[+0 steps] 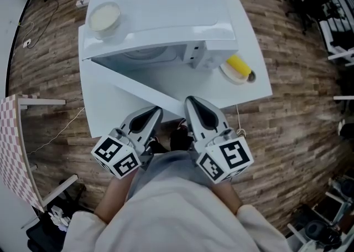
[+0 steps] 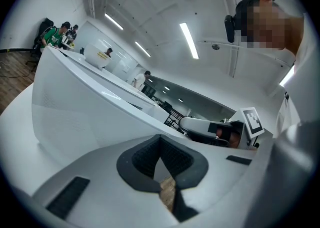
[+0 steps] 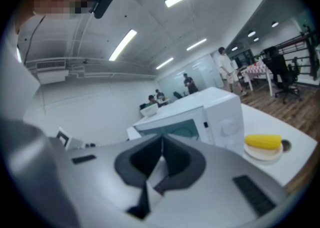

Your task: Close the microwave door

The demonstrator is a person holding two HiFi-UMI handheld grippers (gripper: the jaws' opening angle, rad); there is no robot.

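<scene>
Both hand-held grippers are held side by side over the near edge of the white worktop [image 1: 99, 113]. The left hand-held gripper [image 1: 158, 111] and the right hand-held gripper [image 1: 189, 100] each have their jaws together on nothing.

Just ahead of their tips is the free edge of the white microwave door [image 1: 133, 86]. It is swung open from its hinge towards the worktop's near edge.

- A cream round bowl [image 1: 104, 17] sits on the white microwave [image 1: 166, 7].
- A small plate [image 1: 228, 75] carrying a yellow cylindrical item [image 1: 239, 65] stands at the right edge, clear of the door.
</scene>
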